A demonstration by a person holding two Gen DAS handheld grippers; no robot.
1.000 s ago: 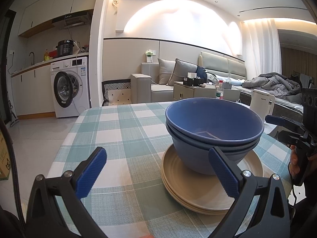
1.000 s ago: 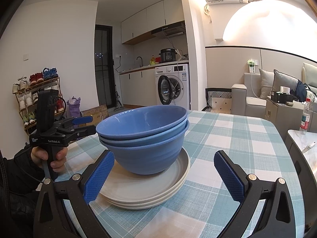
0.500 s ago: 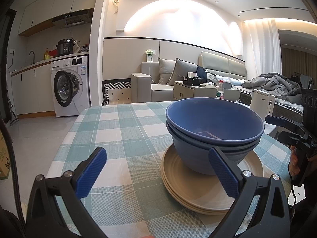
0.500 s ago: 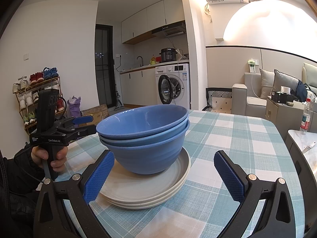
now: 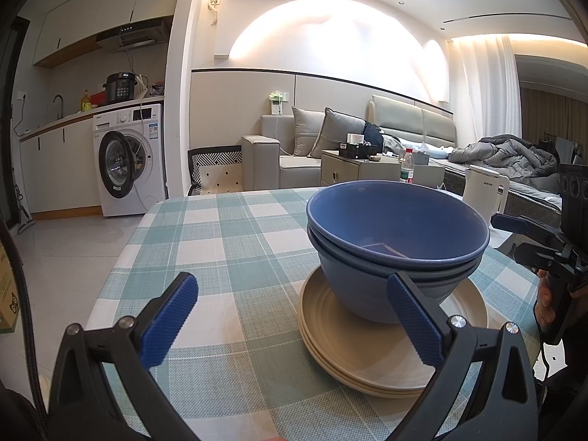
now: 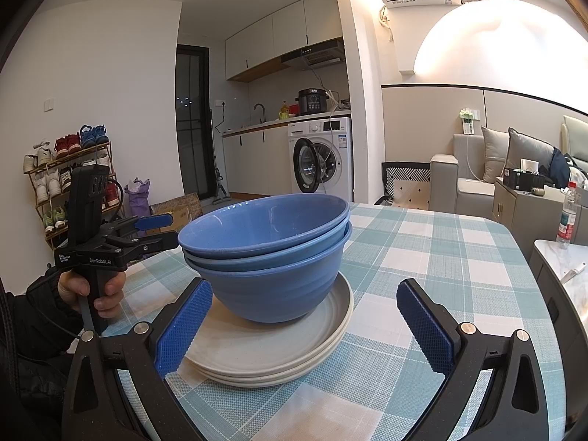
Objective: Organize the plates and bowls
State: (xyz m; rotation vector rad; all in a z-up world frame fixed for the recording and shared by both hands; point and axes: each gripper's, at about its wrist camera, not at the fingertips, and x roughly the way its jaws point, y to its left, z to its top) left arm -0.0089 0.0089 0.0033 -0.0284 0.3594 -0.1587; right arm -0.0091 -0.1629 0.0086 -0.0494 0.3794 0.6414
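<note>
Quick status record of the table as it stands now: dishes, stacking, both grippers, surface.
bowls: blue bowls nested, at least three rims visible
plates: beige plates stacked under the bowls
surface: checked tablecloth
left gripper: open, empty, short of the stack
right gripper: open, empty, jaws either side of the stack's near edge
contact: none seen

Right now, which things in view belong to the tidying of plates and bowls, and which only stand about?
Belong to the job:
nested blue bowls
stacked beige round plates

Only standing about:
white electric kettle
clear plastic water bottle
white front-loading washing machine
</note>
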